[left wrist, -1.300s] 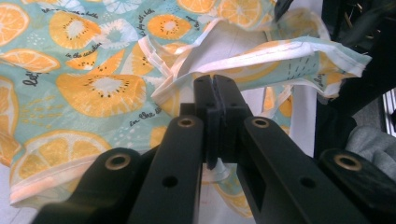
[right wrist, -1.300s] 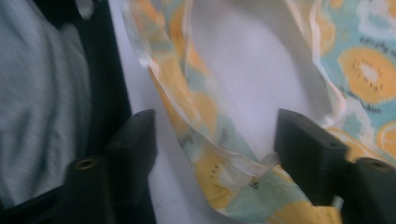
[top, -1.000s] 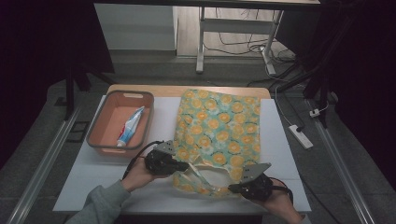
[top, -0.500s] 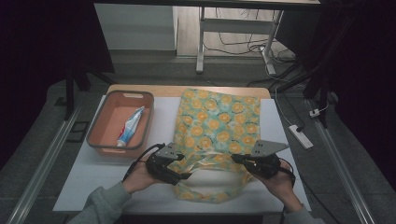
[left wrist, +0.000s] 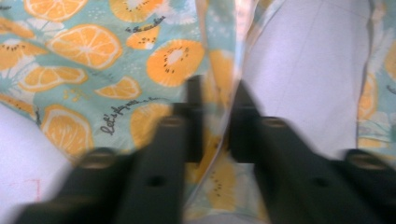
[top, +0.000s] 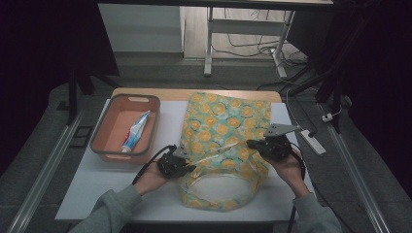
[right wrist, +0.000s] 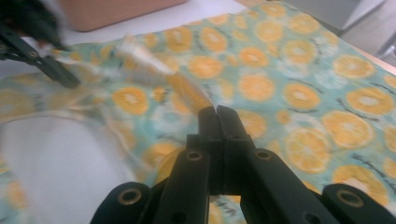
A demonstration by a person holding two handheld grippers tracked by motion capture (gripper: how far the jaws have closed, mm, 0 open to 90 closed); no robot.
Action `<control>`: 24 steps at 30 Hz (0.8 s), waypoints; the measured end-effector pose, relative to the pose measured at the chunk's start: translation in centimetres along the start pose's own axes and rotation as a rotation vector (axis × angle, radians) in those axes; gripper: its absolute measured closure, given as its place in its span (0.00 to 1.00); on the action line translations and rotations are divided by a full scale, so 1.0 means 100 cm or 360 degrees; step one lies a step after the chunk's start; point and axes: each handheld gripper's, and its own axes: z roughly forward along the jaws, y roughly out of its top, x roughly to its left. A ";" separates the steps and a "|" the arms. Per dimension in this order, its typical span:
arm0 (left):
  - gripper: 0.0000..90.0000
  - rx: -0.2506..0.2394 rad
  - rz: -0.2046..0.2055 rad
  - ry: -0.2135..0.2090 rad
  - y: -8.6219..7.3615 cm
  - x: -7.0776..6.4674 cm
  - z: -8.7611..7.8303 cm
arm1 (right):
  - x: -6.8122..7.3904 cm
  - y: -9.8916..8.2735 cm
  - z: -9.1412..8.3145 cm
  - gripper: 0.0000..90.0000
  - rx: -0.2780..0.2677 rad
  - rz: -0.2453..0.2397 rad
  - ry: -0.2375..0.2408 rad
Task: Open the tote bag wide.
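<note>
Bag [top: 221, 128] with orange-slice print lies mid-frame on the tabletop [top: 102, 187], its mouth held open by the left gripper [top: 187, 168] and right gripper [top: 252, 144], jaws pinching opposite rim edges.

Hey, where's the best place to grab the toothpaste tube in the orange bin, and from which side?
Probably grip the toothpaste tube across its middle, coming straight down from above. It lies flat along the bin's floor, cap end nearer the person, and the bin walls block a side approach. Set the jaws across its narrow width, not along its length.
</note>
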 end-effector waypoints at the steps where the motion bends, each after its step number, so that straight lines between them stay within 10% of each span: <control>1: 0.98 -0.0024 -0.0023 0.0006 0.001 0.001 -0.001 | -0.004 -0.001 0.003 1.00 0.0010 0.0015 -0.0002; 7: 0.98 -0.0097 -0.0083 0.0019 0.007 0.005 -0.006 | -0.014 -0.011 0.026 0.99 0.0084 0.0125 0.0113; 9: 0.98 -0.0099 -0.0090 0.0018 0.007 0.006 -0.006 | -0.011 -0.018 0.033 0.71 0.0120 0.0172 0.0190; 11: 0.98 -0.0099 -0.0094 0.0018 0.007 0.007 -0.006 | -0.008 -0.019 0.029 0.64 0.0104 0.0191 0.0204; 18: 0.98 -0.0102 -0.0139 -0.0001 0.006 0.012 -0.007 | 0.037 -0.032 -0.040 0.36 -0.0011 0.0125 0.0255; 24: 0.98 -0.0100 -0.0152 -0.0019 0.006 0.014 -0.007 | 0.051 -0.067 -0.041 0.34 0.0134 0.0065 0.0175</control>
